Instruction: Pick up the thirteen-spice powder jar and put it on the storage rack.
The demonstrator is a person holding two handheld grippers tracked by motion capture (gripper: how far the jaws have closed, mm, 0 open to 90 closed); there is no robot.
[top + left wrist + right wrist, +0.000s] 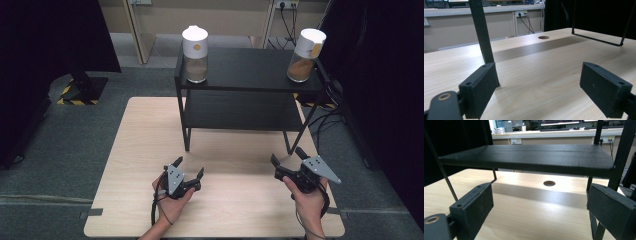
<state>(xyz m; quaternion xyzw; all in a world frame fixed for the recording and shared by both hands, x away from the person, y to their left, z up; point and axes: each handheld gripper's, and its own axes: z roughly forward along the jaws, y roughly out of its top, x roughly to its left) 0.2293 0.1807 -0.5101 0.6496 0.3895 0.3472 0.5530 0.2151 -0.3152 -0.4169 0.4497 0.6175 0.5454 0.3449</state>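
Observation:
A black two-tier shelf (pixel 248 70) stands at the back of the light wooden table (pixel 145 150). On its top tier stand two clear jars with white lids: one (pixel 195 47) at the left corner, one (pixel 306 48) at the right corner holding brown powder. My left gripper (pixel 189 167) rests open near the table's front, left of centre, jaws empty. My right gripper (pixel 287 157) is open at the front right, just before the shelf's right leg. In the left gripper view a shelf leg (pixel 482 32) rises just beyond the left pad (pixel 477 87). The right gripper view looks under the lower tier (pixel 529 156).
A round cable hole (pixel 549 183) is cut in the tabletop under the shelf. Grey carpet surrounds the table, with a black stand base (pixel 82 90) at the back left and cables (pixel 325 120) at the right. Bare tabletop lies between the grippers and left of the shelf.

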